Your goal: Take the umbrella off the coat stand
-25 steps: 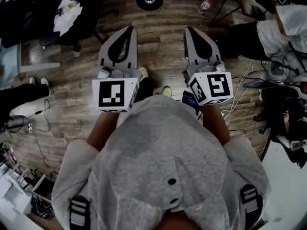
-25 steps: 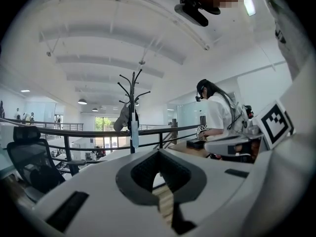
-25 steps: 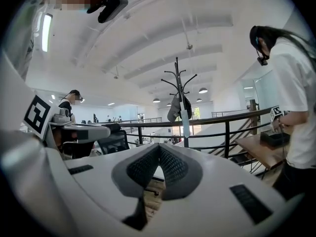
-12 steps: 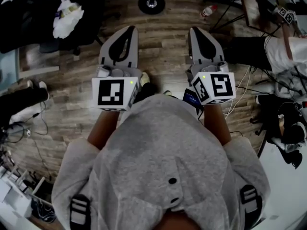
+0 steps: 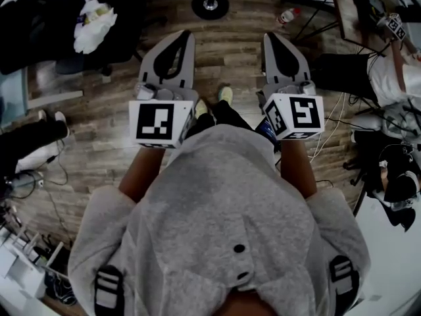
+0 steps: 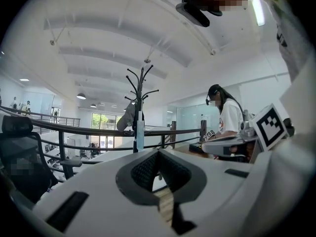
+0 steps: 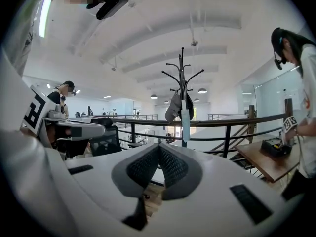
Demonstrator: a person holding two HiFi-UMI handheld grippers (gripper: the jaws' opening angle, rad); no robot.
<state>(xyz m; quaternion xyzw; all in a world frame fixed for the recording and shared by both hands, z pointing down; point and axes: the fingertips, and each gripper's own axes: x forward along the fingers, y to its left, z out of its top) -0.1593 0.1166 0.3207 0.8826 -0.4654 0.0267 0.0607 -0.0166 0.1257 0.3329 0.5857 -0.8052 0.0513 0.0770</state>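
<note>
The head view was dim and flat, the wooden floor (image 5: 99, 120) dull brown with only soft shadows, and its corners fell away to black. Both gripper views were much brighter. Daylight from windows (image 6: 101, 120) behind the coat stand (image 6: 139, 107) left it a dark silhouette, and a ceiling strip light (image 6: 256, 9) high to its right glared white. Fisheye distortion bowed the railing (image 6: 74, 129) beside the coat stand, inside a black circular rim.

The coat stand (image 7: 182, 78) is standing ahead of the left tongs (image 5: 187, 35) and right tongs (image 5: 270, 37), before the railing (image 7: 227, 121). The umbrella (image 7: 186, 120) is hanging on it. A chair (image 7: 101, 139) is sitting to its left, a bench (image 7: 269, 164) to its right.
</note>
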